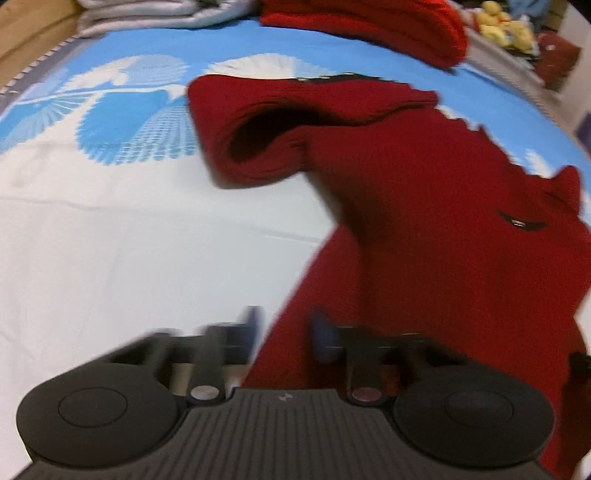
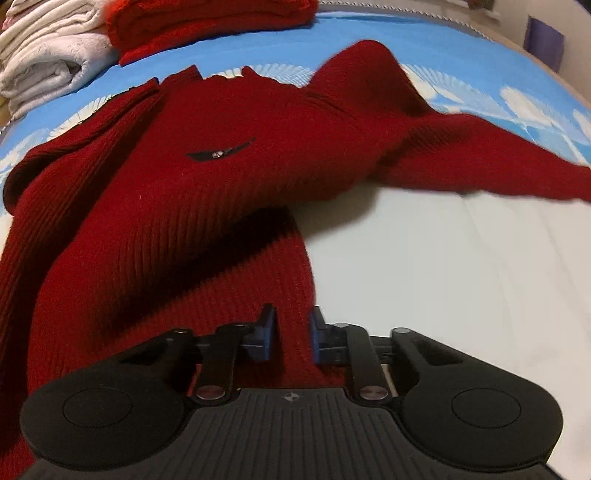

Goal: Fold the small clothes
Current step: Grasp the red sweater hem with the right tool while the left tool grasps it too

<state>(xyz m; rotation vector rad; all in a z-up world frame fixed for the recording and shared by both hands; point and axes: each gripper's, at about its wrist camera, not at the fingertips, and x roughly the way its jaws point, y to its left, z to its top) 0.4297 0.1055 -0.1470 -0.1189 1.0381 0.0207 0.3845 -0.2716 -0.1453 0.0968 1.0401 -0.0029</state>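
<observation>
A dark red ribbed knit sweater (image 1: 436, 206) lies on a bed with a blue and white sheet (image 1: 110, 229). In the left wrist view its sleeve opening (image 1: 266, 133) faces me and its hem runs between the blurred fingers of my left gripper (image 1: 284, 332), which is shut on it. In the right wrist view the sweater (image 2: 184, 192) spreads ahead with a small dark chest logo (image 2: 219, 152). My right gripper (image 2: 291, 332) is shut on the sweater's lower edge, and the cloth is lifted and creased ahead of it.
A folded bright red garment (image 2: 207, 26) and a stack of folded white cloth (image 2: 48, 62) lie at the far end of the bed. Yellow soft toys (image 1: 502, 26) sit on a shelf at the far right. White sheet (image 2: 443, 277) lies right of the sweater.
</observation>
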